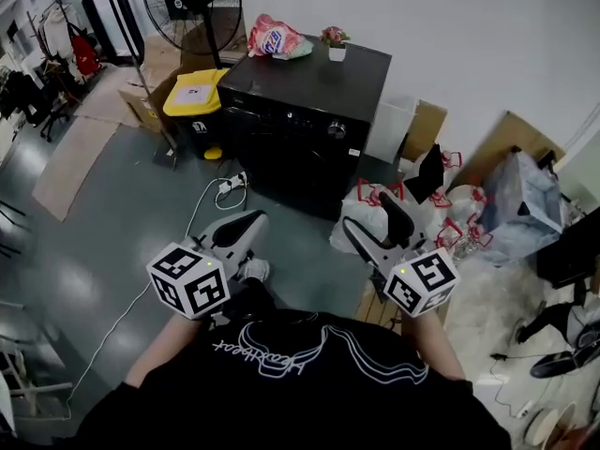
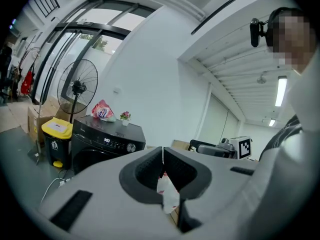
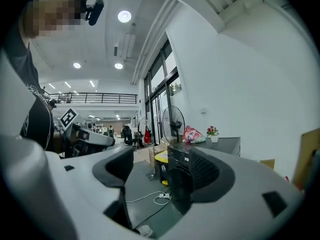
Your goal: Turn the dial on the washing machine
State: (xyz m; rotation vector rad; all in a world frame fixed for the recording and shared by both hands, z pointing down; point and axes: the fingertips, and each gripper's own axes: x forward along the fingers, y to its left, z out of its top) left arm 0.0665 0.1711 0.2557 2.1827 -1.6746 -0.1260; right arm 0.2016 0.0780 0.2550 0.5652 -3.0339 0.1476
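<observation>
Head view shows the approach step: the dial (image 1: 337, 130) on the washer (image 1: 281, 148) is well ahead. Right gripper (image 1: 375, 218) spread, empty; left gripper (image 1: 246, 223) pressed together. Next: close in and straddle the dial.

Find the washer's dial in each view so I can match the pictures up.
Head view: dial just above centre, near the right end of the washer's front panel.
Left gripper view: dial left of centre, just right of the lit display.
Right gripper view: not visible; a jaw hides that part of the panel.
Shared landmark: the flower pot on the washer's top, seen in all three views.
</observation>
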